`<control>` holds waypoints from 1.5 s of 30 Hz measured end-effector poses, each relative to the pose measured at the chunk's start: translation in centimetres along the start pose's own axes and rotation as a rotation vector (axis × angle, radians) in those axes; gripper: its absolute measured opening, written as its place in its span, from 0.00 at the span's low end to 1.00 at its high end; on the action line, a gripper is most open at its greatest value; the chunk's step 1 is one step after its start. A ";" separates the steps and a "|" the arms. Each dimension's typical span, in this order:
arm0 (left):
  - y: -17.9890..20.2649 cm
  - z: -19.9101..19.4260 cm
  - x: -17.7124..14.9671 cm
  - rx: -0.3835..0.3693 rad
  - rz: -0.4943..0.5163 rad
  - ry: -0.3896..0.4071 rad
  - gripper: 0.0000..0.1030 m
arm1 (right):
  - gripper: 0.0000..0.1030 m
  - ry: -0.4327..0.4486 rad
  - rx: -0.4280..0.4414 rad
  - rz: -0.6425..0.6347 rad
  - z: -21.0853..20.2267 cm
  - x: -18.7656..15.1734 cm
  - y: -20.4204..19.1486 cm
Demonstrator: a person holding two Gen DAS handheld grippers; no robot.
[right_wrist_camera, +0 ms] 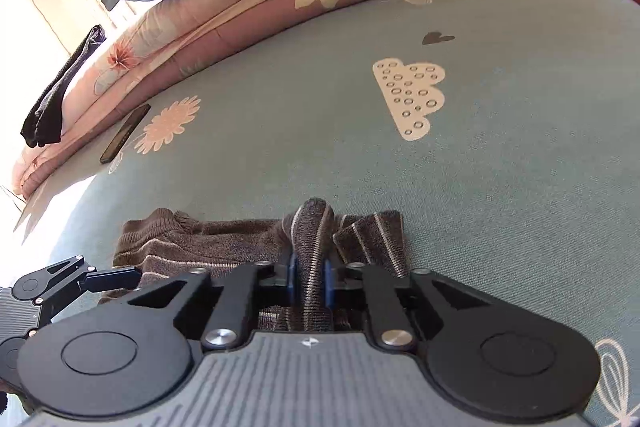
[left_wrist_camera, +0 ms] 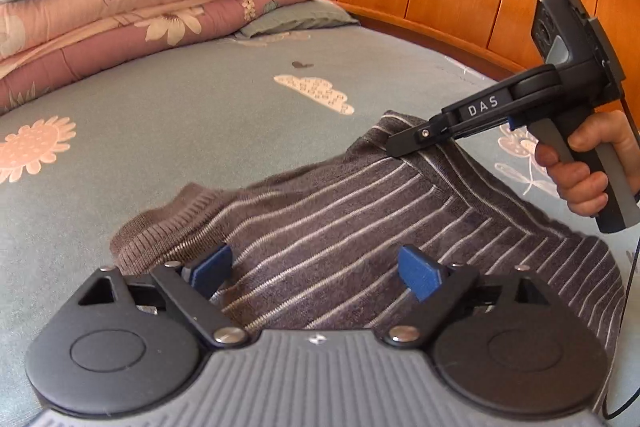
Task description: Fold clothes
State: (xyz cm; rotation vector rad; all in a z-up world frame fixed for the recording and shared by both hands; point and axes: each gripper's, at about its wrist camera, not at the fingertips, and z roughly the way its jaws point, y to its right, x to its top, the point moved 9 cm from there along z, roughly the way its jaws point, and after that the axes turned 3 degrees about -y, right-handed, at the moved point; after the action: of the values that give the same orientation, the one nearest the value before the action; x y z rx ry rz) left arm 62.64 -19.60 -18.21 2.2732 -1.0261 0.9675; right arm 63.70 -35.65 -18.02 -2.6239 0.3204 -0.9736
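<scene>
Right tool [right_wrist_camera: 310, 281] pinches a bunched ridge of the striped sweater [left_wrist_camera: 320, 211], lifting its far edge off the bed [left_wrist_camera: 180, 107]; left tool [left_wrist_camera: 316, 267], spread, hovers over the hem at 6 o'clock. A thin pinch could slip, dropping the fold crooked.

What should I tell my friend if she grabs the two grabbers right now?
Left gripper: open, hanging over the near part of the striped sweater, holding nothing.
Right gripper: shut on a bunched fold at the sweater's far edge.
The sweater lies on the bed sheet, partly folded and rumpled.
Left to do: bring the pinched edge over, flatten, finish folding.
</scene>
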 end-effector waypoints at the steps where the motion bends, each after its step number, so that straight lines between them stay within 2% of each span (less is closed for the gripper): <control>1: 0.2 -0.4 0.5 -0.002 0.003 0.018 0.88 | 0.12 0.019 -0.015 -0.007 -0.6 0.2 -0.2; 4: 0.4 0.7 0.5 0.000 0.025 -0.005 0.88 | 0.12 0.056 -0.030 0.013 -1.6 0.5 0.1; 8: 0.0 2.8 -0.2 0.013 0.030 -0.058 0.89 | 0.12 0.030 -0.063 0.008 0.5 0.0 1.1; 10: -0.9 3.8 -0.7 -0.012 -0.019 -0.040 0.95 | 0.12 0.028 -0.075 0.009 1.6 0.0 1.6; 12: -1.2 4.2 -0.2 -0.005 -0.009 -0.034 0.96 | 0.12 0.027 -0.065 0.024 2.0 0.3 2.1; 16: -0.9 2.6 1.0 0.037 0.010 -0.026 0.91 | 0.16 0.043 -0.056 0.038 -0.5 0.7 1.8; 19: 0.5 -0.7 0.7 0.025 0.025 -0.002 0.91 | 0.19 0.078 -0.056 0.012 -3.7 0.9 0.9; 21: 1.7 -2.6 -0.4 -0.002 0.026 -0.021 0.91 | 0.19 0.098 -0.054 -0.006 -5.7 0.9 0.2; 23: 3.2 -4.2 -1.8 -0.052 0.030 -0.049 0.91 | 0.19 0.056 -0.003 -0.055 -6.5 -0.2 -1.6; 24: 4.1 -4.4 -2.6 -0.078 0.038 -0.071 0.91 | 0.19 0.004 0.021 -0.082 -6.3 -1.2 -2.4; 26: 5.0 -3.8 -3.9 -0.086 0.060 -0.103 0.91 | 0.19 -0.062 -0.011 -0.141 -5.2 -3.0 -2.8; 29: 5.1 -1.9 -4.6 -0.078 0.057 -0.126 0.91 | 0.16 -0.082 -0.131 -0.153 -3.2 -4.3 -0.3; 30: 5.0 -1.1 -4.5 -0.076 0.049 -0.131 0.91 | 0.18 -0.079 -0.138 -0.097 -2.9 -4.2 0.9; 31: 5.0 -0.7 -4.2 -0.072 0.049 -0.123 0.91 | 0.23 -0.076 -0.144 -0.044 -2.7 -4.0 2.1; 32: 5.0 -0.3 -3.8 -0.068 0.047 -0.115 0.91 | 0.28 -0.064 -0.142 -0.021 -3.3 -3.7 2.2; 35: 5.1 -0.6 -2.6 -0.063 0.007 -0.094 0.91 | 0.28 -0.027 -0.135 0.046 -5.0 -2.8 2.6; 39: 6.0 -2.5 -1.9 -0.061 0.024 -0.059 0.91 | 0.28 0.013 -0.053 0.004 -6.3 -1.8 0.6; 42: 7.1 -2.3 -2.6 -0.086 0.049 -0.096 0.91 | 0.28 -0.041 0.005 -0.030 -4.3 -1.8 -0.6; 45: 7.2 0.5 -3.9 -0.060 0.041 -0.181 0.91 | 0.24 -0.099 -0.045 -0.010 -1.9 -2.4 0.6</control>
State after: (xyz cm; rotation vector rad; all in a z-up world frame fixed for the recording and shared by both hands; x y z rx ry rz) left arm 55.42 -22.55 -20.60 2.3315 -1.1645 0.7461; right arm 60.55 -35.89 -18.33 -2.7057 0.3089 -0.8460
